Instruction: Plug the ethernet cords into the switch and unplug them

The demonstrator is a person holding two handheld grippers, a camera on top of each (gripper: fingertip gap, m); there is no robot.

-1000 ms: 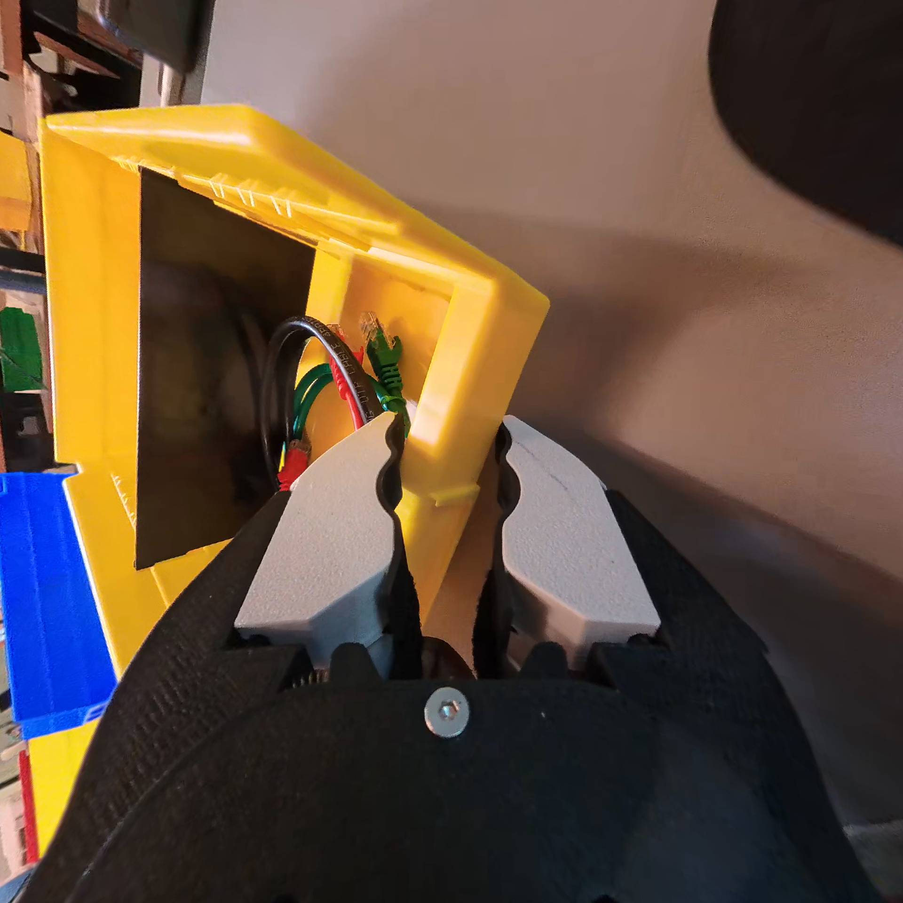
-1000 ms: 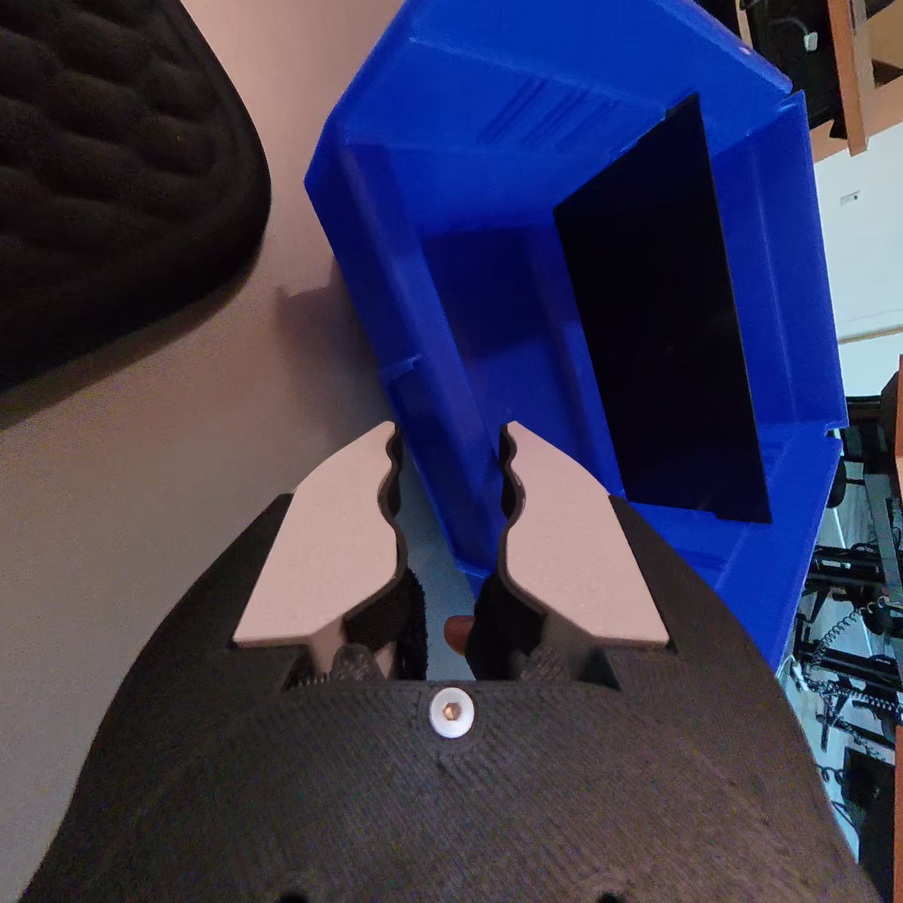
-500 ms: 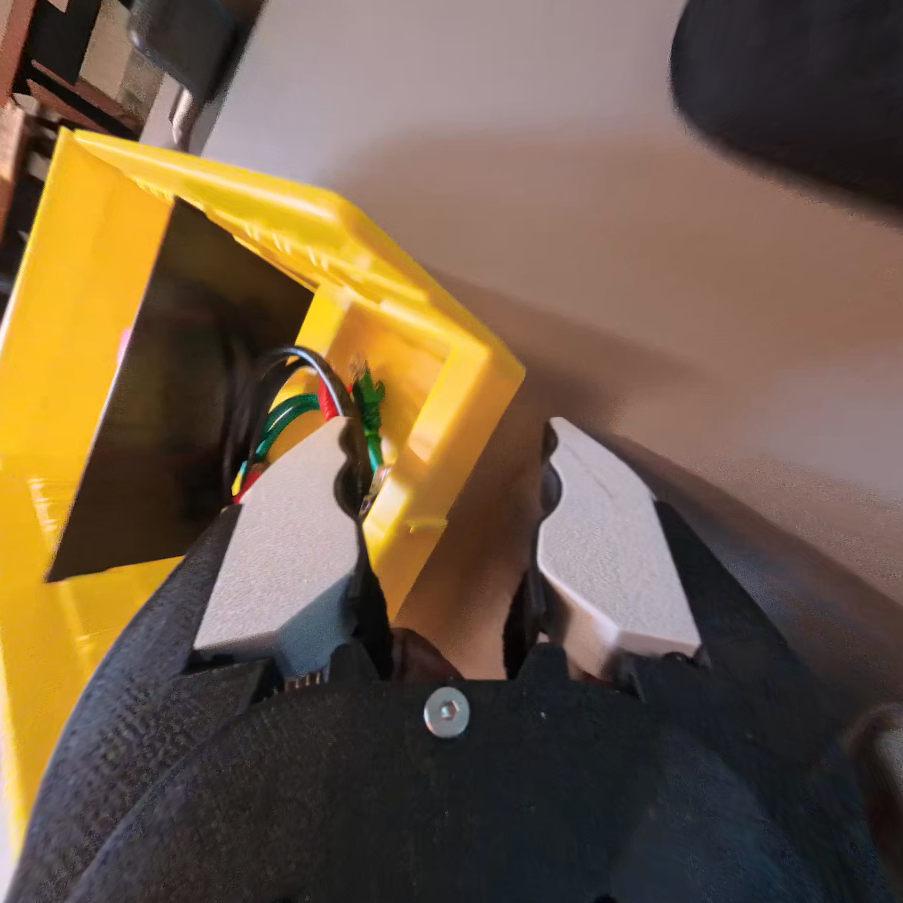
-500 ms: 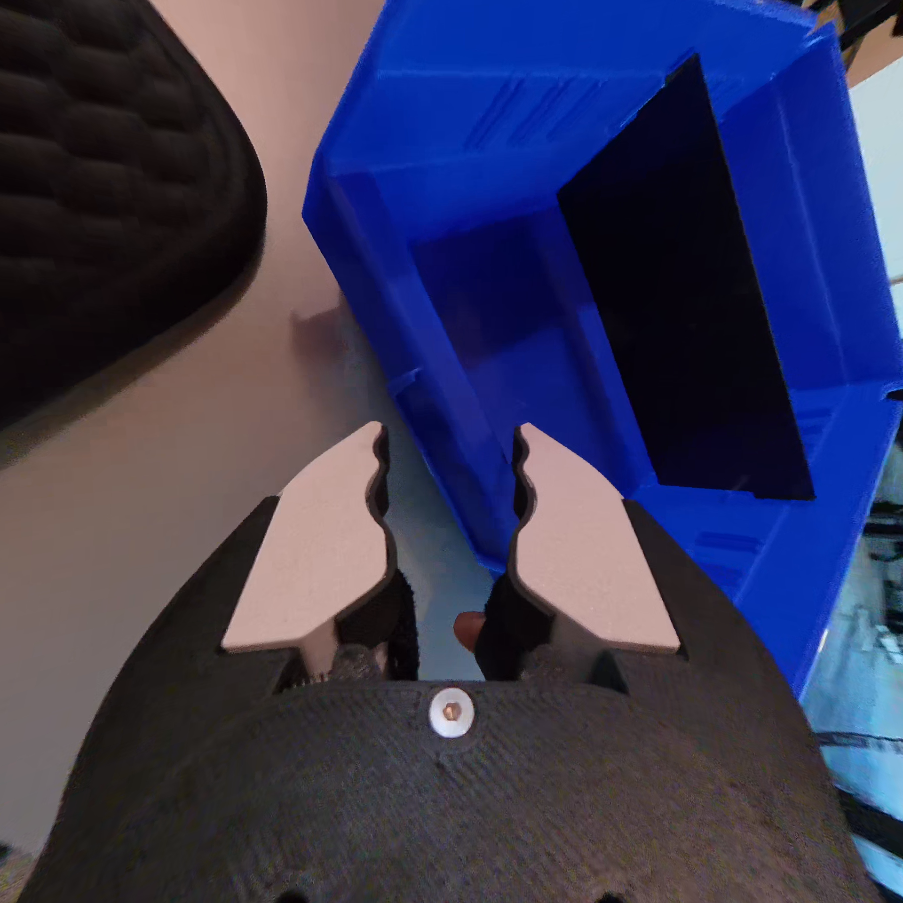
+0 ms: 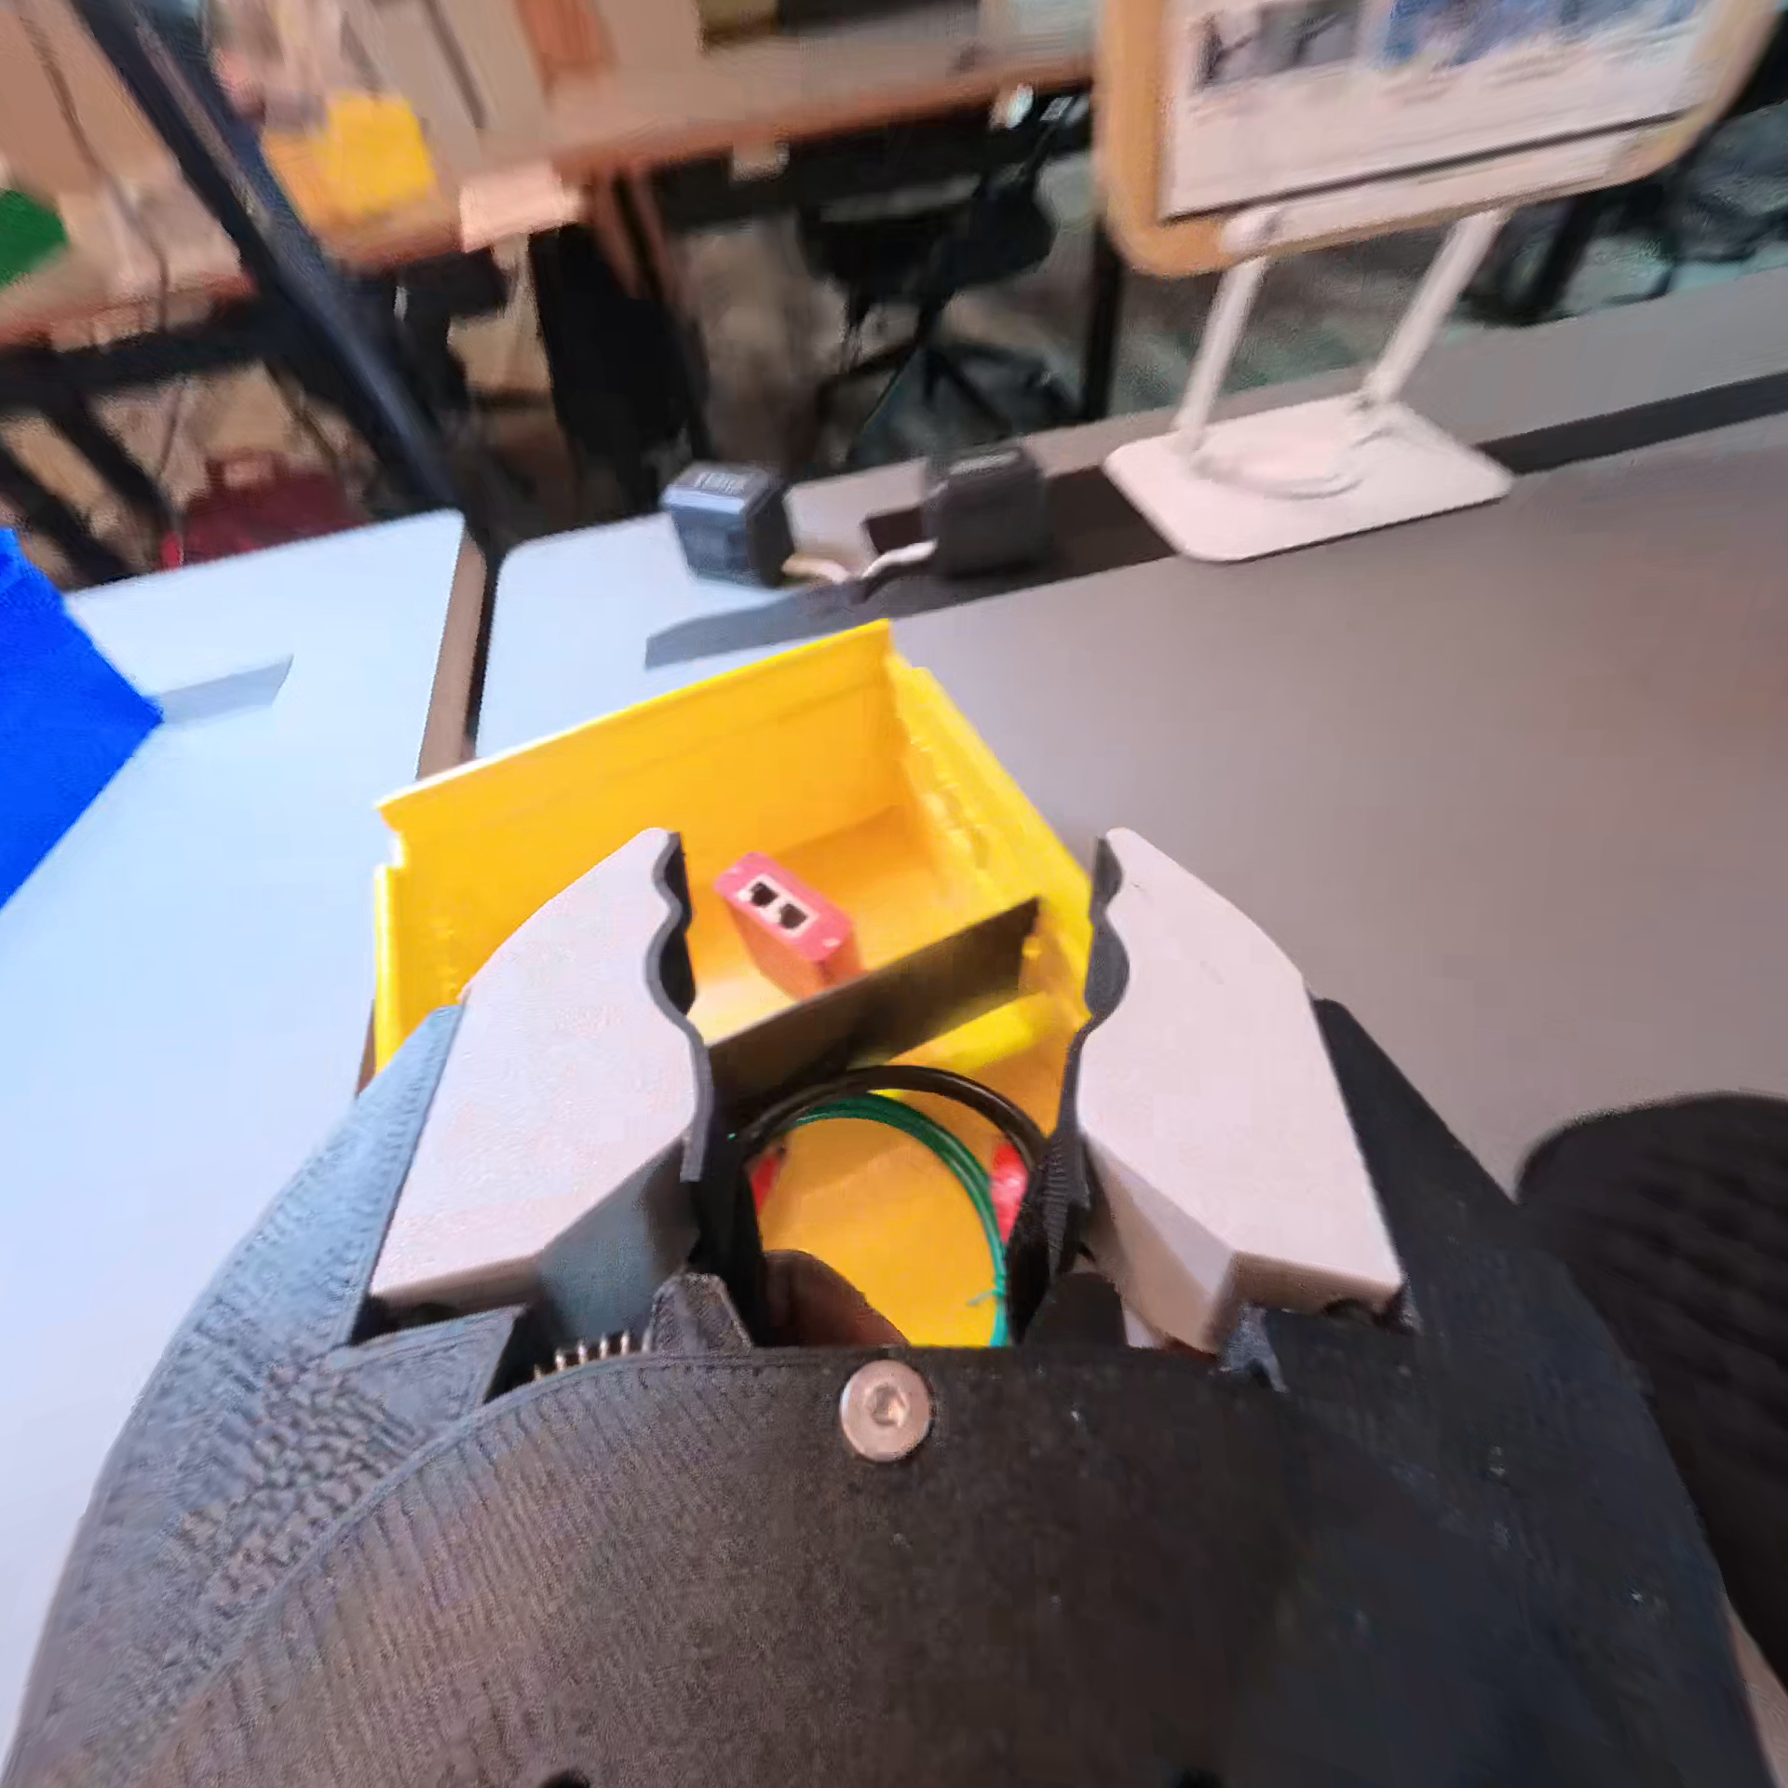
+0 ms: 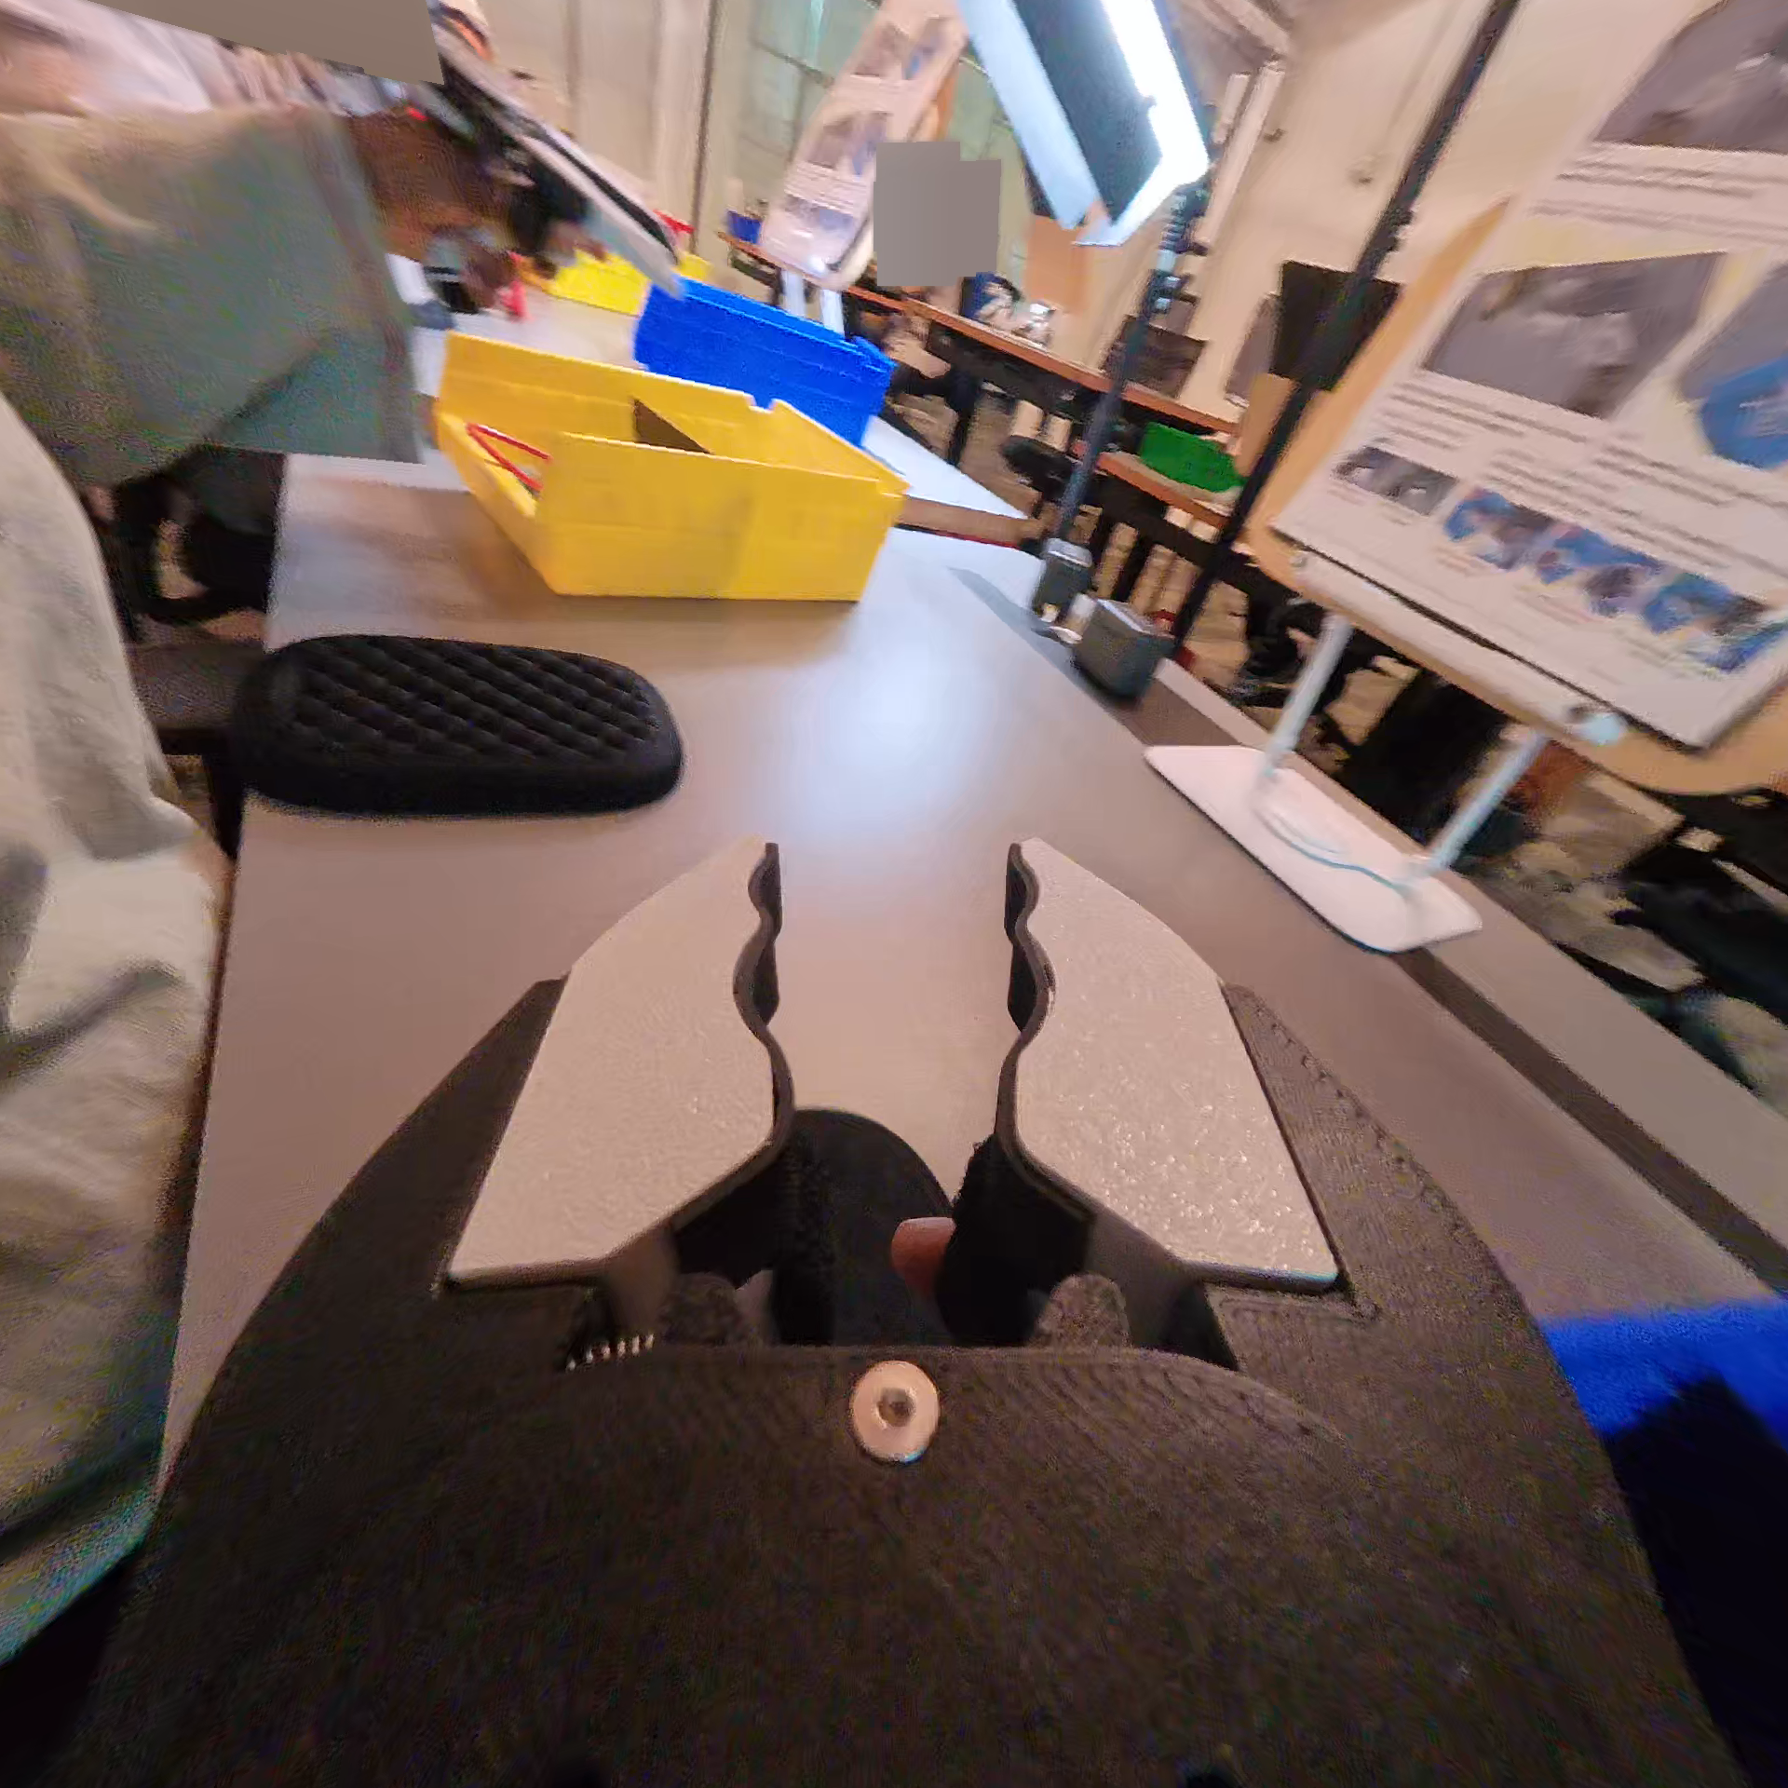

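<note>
In the left wrist view a yellow bin [image 5: 619, 774] stands on the table, split by a black divider [image 5: 871, 1006]. A small red switch [image 5: 789, 919] with two ports lies in its far compartment. Coiled ethernet cords [image 5: 900, 1122], black, green and red, lie in the near compartment. My left gripper [image 5: 888, 851] hangs above the bin, open wide and empty. My right gripper [image 6: 890, 851] is open and empty above the bare grey table [image 6: 871, 735]. The yellow bin also shows far off in the right wrist view [image 6: 697, 542], with a red cord [image 6: 503, 455] in it.
A black padded rest [image 6: 455, 721] lies on the table between the right gripper and the yellow bin. A blue bin [image 6: 764, 348] stands behind the yellow one, and another blue bin edge [image 6: 1664, 1355] is at lower right. A white sign stand [image 6: 1316, 851] stands at the right. A person's sleeve [image 6: 193, 290] is at the left. Measured from the fingertips, the small red switch [image 5: 789, 919] is 15 cm or so from the left gripper and 55 cm from the right.
Both views swung up from looking down on the bins. My left jaws opened wide and left the yellow bin's wall. My right gripper moved off the blue bin's wall.
</note>
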